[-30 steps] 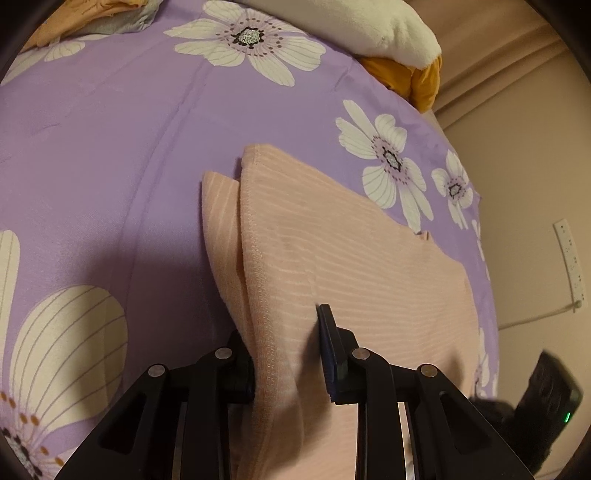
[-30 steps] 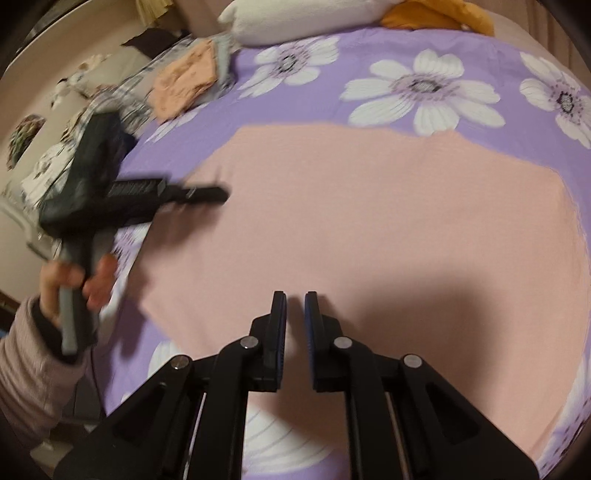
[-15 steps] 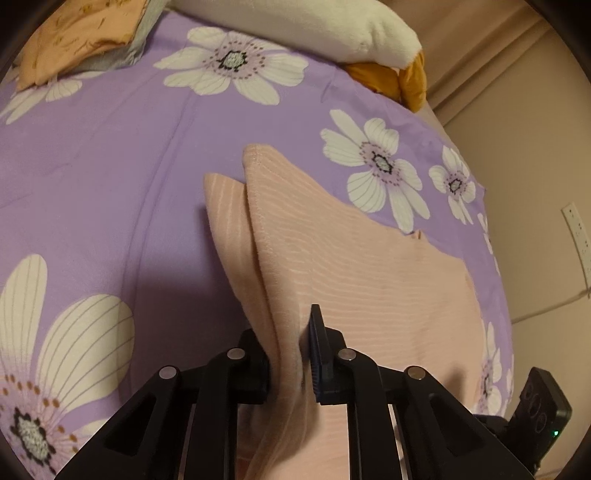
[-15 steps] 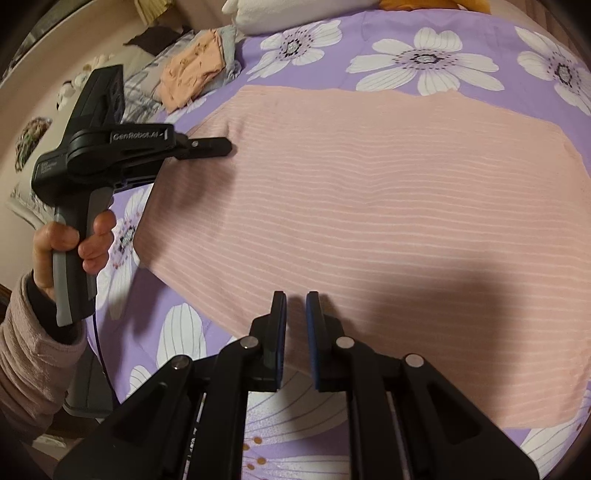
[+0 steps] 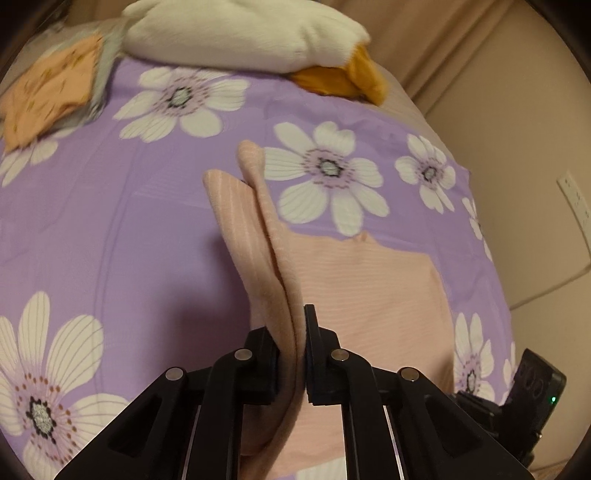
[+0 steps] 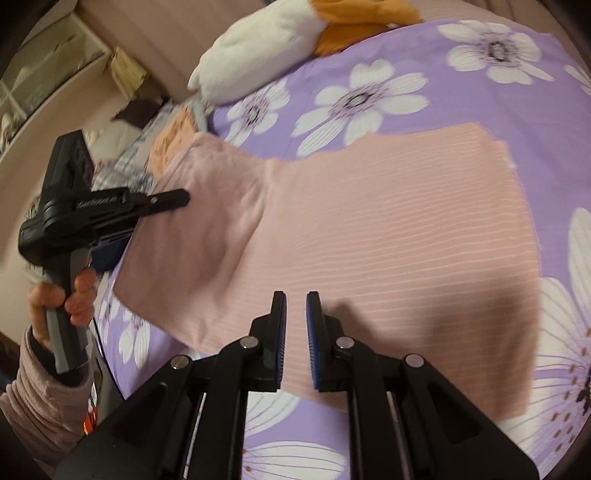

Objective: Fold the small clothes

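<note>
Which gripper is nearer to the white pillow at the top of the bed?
Left. The left gripper holds the pink cloth's far edge, closer to the white pillow. The right gripper hovers at the cloth's near edge.

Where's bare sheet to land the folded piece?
Bare purple sheet lies left of the pink garment, bordered by the orange cloth and white pillow. Crowded along the pillow edge; the left gripper is clamping the garment's raised edge.
</note>
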Demonstrator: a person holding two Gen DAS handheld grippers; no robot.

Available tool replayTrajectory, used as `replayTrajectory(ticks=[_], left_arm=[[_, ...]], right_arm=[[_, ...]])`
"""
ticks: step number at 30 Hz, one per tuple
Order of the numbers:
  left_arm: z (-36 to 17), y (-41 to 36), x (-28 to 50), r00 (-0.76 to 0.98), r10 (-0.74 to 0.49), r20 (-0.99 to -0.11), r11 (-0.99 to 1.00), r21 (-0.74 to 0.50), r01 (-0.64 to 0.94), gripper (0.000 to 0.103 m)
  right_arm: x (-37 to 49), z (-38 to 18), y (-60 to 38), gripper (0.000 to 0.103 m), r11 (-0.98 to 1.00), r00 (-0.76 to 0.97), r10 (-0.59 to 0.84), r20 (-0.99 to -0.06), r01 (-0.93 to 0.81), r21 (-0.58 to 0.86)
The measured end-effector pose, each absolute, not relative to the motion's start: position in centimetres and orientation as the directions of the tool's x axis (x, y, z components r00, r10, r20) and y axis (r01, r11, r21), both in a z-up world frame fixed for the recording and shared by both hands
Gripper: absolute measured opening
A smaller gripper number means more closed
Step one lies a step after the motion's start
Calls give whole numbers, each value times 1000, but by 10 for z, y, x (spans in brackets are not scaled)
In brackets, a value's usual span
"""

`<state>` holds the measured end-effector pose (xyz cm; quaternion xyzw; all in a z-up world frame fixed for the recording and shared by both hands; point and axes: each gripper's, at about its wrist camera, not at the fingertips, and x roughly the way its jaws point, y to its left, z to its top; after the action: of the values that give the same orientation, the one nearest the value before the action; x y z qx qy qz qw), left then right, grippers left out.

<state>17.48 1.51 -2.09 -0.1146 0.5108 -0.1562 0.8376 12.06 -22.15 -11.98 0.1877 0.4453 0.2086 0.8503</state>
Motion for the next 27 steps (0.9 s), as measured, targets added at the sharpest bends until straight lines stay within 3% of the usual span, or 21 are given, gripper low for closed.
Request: replayTrajectory(ticks=[12, 15, 16, 23, 27], left_arm=[[-63, -97, 174, 317, -310, -897, 938, -233, 258, 8], [-81, -111, 172, 246, -313, -917, 936, -254, 246, 9], [-82, -114, 170, 242, -315, -918, 934, -255, 250, 9], [-62, -94, 155, 242, -410, -879, 898, -343, 275, 9], [-53, -65, 146, 296, -384, -875, 912, -309, 270, 9]], right_arm=[[114, -132, -283, 15, 758, 573, 563, -595, -71, 649], [116, -139, -297, 31, 699, 580, 593, -559, -26, 714], [118, -141, -300, 41, 679, 581, 602, -547, -12, 734], [138, -143, -305, 48, 593, 576, 659, -484, -4, 805], [160, -139, -291, 54, 597, 549, 681, -485, -33, 801]])
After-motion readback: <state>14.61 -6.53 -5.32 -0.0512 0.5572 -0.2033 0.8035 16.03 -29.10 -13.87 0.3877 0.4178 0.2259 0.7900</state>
